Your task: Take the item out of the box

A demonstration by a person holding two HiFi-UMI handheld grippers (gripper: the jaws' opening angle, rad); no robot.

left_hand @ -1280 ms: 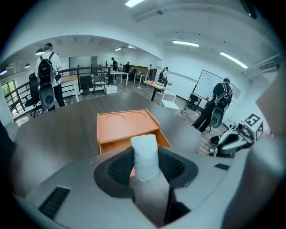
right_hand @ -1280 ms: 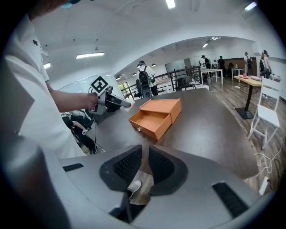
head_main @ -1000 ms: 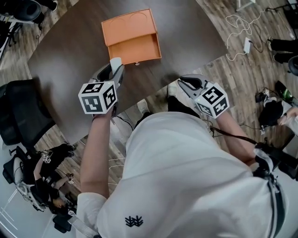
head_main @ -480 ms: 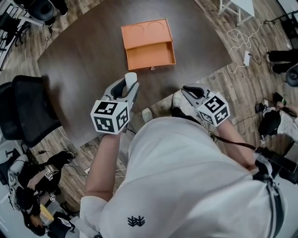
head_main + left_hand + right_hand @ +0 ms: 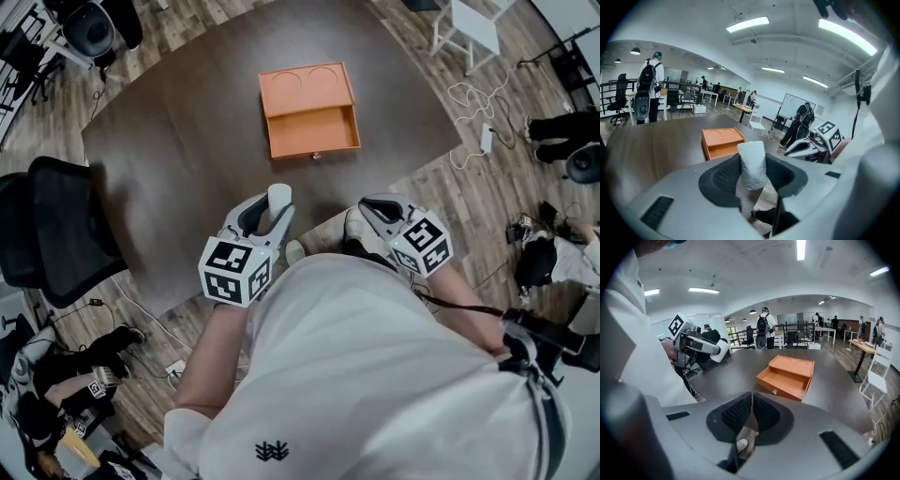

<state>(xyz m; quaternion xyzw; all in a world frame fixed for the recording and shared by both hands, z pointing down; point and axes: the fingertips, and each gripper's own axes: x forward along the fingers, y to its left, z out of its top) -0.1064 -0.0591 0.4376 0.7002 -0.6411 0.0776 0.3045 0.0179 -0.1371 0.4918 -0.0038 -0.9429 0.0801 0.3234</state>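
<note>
Left tool (image 5: pixel 270 208) gripping white item (image 5: pixel 752 161), orange box (image 5: pixel 309 111) drawer open

The head view looks steeply down from above the person's shoulders, the table (image 5: pixel 187 141) well below, the orange box (image 5: pixel 309 111) at twelve o'clock; each gripper view looks low along its jaws across that table; all three share the box; the left gripper view has it at eight o'clock, the right at four.
</note>
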